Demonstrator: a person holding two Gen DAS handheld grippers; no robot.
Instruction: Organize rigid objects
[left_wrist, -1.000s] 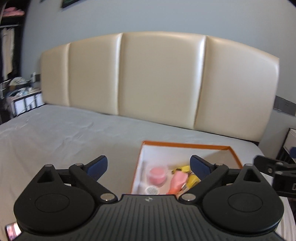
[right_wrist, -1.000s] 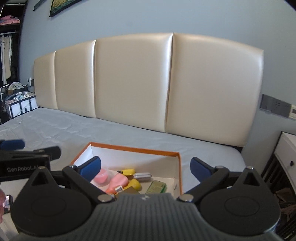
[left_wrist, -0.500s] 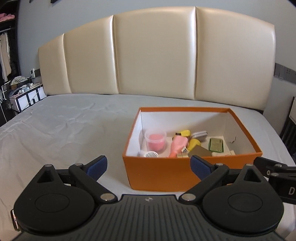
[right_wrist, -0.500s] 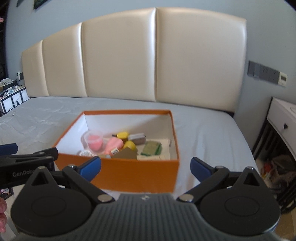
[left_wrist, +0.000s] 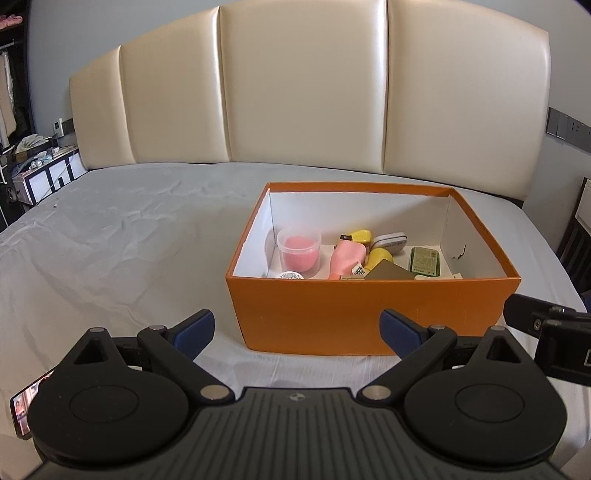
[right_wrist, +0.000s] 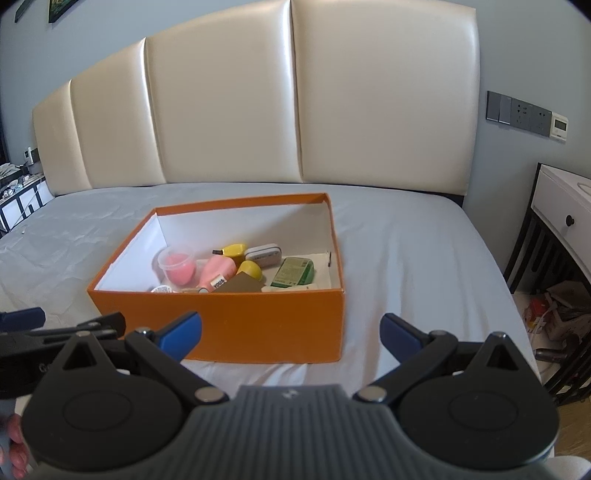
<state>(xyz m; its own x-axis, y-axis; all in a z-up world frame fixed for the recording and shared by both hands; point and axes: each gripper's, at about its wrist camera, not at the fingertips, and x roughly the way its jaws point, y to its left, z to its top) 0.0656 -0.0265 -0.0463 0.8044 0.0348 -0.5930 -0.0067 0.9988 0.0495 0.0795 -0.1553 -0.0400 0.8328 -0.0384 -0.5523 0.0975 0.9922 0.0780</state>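
An open orange box (left_wrist: 369, 314) (right_wrist: 266, 321) stands on the bed. Inside lie a clear cup of pink stuff (left_wrist: 298, 251) (right_wrist: 176, 264), a pink bottle (left_wrist: 346, 258) (right_wrist: 218, 273), yellow pieces (left_wrist: 360, 235) (right_wrist: 233, 250), a grey tin (left_wrist: 388, 242) (right_wrist: 263, 254), a green tin (left_wrist: 424, 260) (right_wrist: 293, 271) and a brown card (left_wrist: 389, 274) (right_wrist: 240, 285). My left gripper (left_wrist: 297, 328) is open and empty in front of the box. My right gripper (right_wrist: 291, 328) is open and empty, near the box's front right corner.
The grey bed sheet (left_wrist: 110, 251) spreads left of the box. A cream padded headboard (left_wrist: 303, 92) stands behind. A white nightstand (right_wrist: 561, 218) and floor clutter (right_wrist: 554, 306) are at the right of the bed. A cluttered shelf (left_wrist: 40, 162) is at far left.
Both grippers tilted down and pulled back over the last second, so the box now shows whole with its front wall. Both stay open and empty.
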